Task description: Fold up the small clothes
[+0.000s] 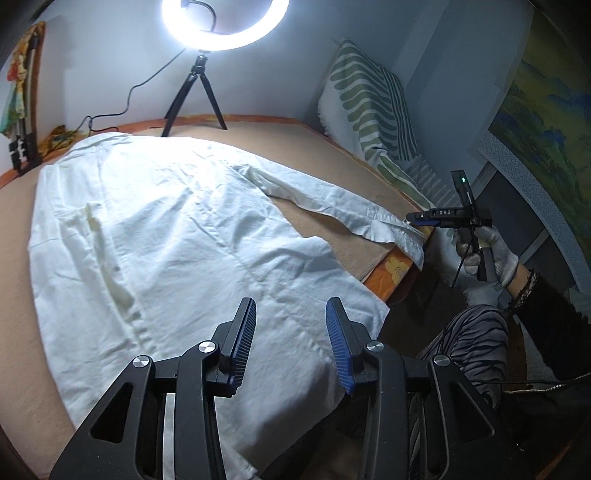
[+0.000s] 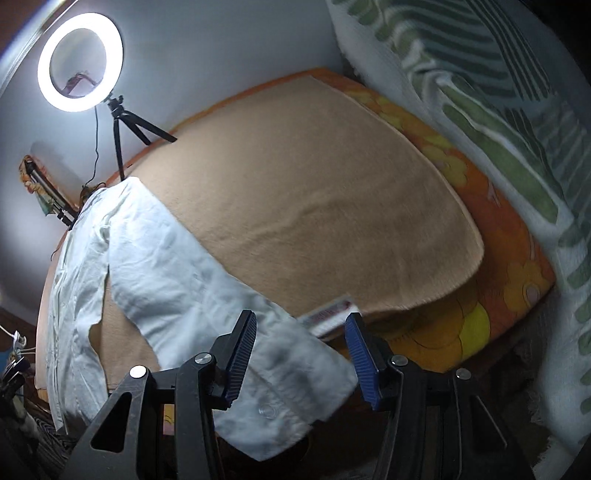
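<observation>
1. Left gripper (image 1: 290,321): we hold it with jaws apart above the shirt (image 1: 155,229) hem, gripping nothing.
2. Right gripper (image 2: 301,334): jaws apart around the sleeve cuff (image 2: 291,384), not yet clamped; we judge it is placed to lift the sleeve inward.
3. Shirt: spread flat on the bed (image 2: 314,192), sleeve stretched sideways to the edge, ready for folding.

One white shirt (image 1: 155,229), one ring light (image 1: 225,22), one striped pillow (image 1: 369,107), two tongs (image 1: 290,314).
</observation>
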Available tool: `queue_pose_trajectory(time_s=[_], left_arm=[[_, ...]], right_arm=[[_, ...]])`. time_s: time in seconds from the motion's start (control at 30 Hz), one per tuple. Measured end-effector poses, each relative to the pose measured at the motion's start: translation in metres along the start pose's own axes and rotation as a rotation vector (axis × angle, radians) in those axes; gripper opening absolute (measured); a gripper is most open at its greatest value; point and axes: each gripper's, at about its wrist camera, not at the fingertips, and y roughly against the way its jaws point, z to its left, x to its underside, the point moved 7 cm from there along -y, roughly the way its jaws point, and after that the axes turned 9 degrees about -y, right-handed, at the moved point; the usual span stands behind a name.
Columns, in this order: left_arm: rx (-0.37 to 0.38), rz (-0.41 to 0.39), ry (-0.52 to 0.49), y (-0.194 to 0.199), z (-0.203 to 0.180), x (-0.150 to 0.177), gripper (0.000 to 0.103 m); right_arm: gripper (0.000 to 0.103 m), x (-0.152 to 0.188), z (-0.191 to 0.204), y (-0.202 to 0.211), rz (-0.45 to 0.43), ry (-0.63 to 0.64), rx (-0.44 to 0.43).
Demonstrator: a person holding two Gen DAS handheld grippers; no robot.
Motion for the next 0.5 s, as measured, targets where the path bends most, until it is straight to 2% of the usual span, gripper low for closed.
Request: queue_pose_trajectory(time_s=[0.07,0.23,0.33,0.43,0.47,0.5], left_arm=[[0.002,0.009,-0.006,-0.007,-0.003,-0.003,0.038],[0.014,0.014,-0.017,-0.015,-0.007,-0.009,0.038],[0.021,0.018,-0.018,-0.020,-0.007,-0.011,0.038],[0.018,0.023,-0.027,-0.023,-0.007,-0.011,0.038],[0.018,0.024,-0.027,-0.024,-0.007,-0.011,0.038],[0.019,0.025,-0.025,-0.024,-0.006,-0.011,0.038]], right_arm=[[0.054,0.003,-0.005,-0.001,0.006,-0.023,-0.033],[0.051,0.012,-0.008,-0.005,0.028,-0.005,-0.027],[0.043,0.019,-0.007,-0.005,0.038,0.006,-0.019],[0.018,0.026,-0.006,-0.002,0.042,0.007,-0.027],[0.006,0.027,-0.006,0.001,0.032,-0.001,-0.027],[0.004,0.027,-0.005,0.005,0.016,-0.009,-0.029]])
